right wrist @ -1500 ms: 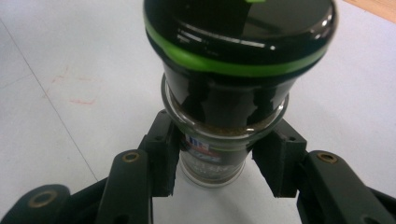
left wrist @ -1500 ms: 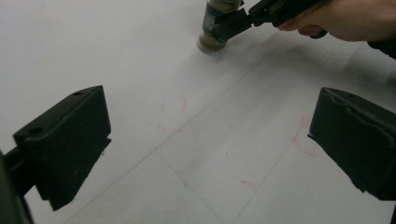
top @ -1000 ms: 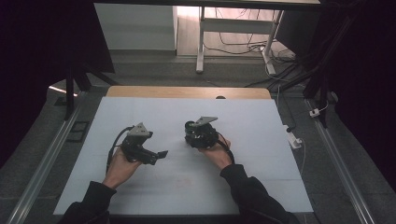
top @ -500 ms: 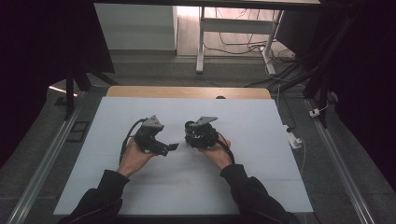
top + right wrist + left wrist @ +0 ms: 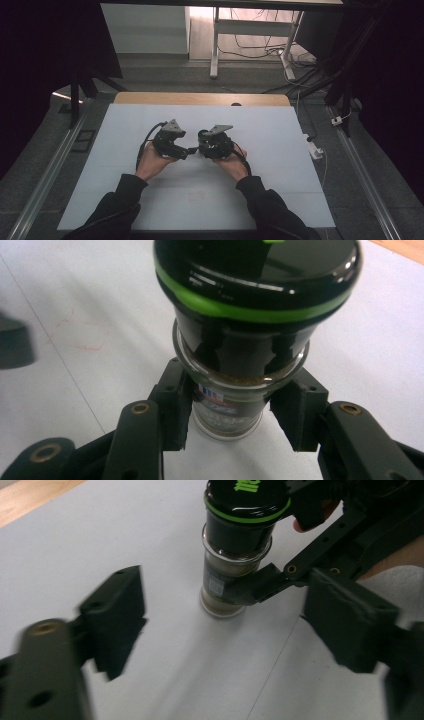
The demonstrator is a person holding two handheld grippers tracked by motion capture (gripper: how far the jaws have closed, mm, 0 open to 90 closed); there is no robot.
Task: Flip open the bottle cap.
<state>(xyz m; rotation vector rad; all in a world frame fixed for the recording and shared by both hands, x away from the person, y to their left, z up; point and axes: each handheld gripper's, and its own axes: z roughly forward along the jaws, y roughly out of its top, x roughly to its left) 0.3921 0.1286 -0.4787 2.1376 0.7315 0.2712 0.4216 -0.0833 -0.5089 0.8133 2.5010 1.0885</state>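
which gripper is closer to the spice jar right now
Right. The right gripper is clamped on the spice jar body; the left gripper, jaws just closing with nothing between them, sits apart beside it.

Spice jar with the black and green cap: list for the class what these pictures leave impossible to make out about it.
- Spice jar: label print in the right gripper view is too small and partly covered by the right gripper clamped on the glass.
- Cap: its green lettering is cut off by the top edge of the left gripper view.
- Left gripper: its near jaws are blurred there.
- High view: both grippers hide the jar.
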